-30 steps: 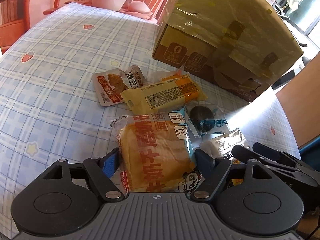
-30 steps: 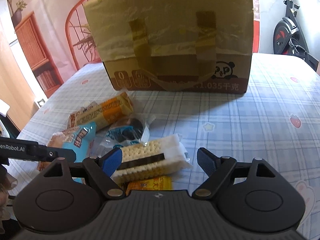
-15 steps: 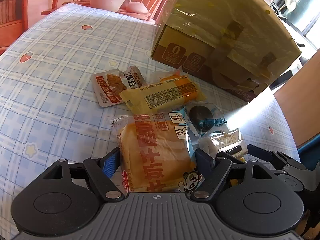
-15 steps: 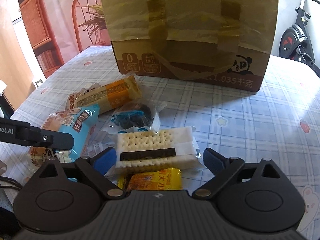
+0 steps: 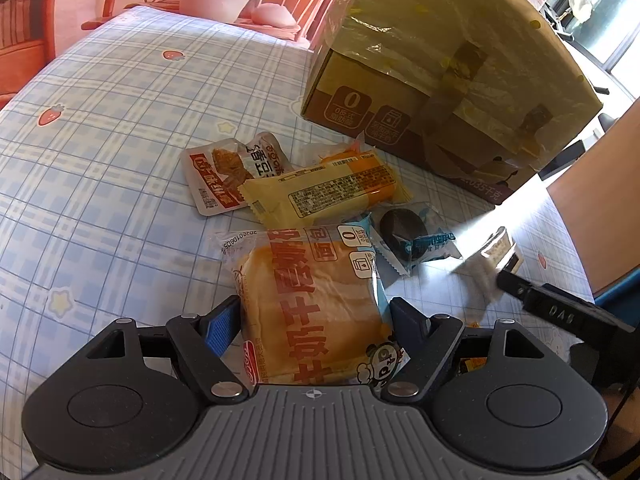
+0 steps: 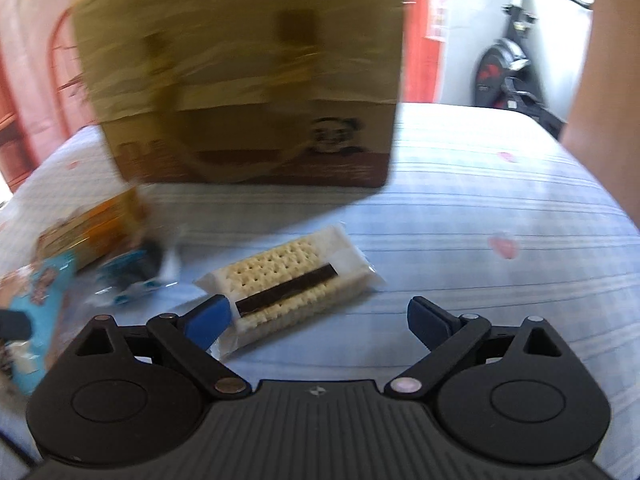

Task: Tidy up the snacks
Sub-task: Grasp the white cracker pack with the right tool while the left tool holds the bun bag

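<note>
A bread packet (image 5: 316,308) is gripped by the left gripper (image 5: 314,320). The right gripper (image 6: 318,316) has just been opened wide, with nothing held. All snacks are left outside the box (image 5: 440,80).

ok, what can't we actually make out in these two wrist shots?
- Box contents: top is out of frame in both views.
- Box print and left-hand snacks, right wrist view: motion blur.
- Bread pack near end, left wrist view: hidden behind the left claw; pad contact unclear.
- Cracker pack, left wrist view: glare and the right claw's finger cover it.

Left gripper (image 5: 314,320) clamped; right gripper (image 6: 318,318) jaws wide, just opened.
</note>
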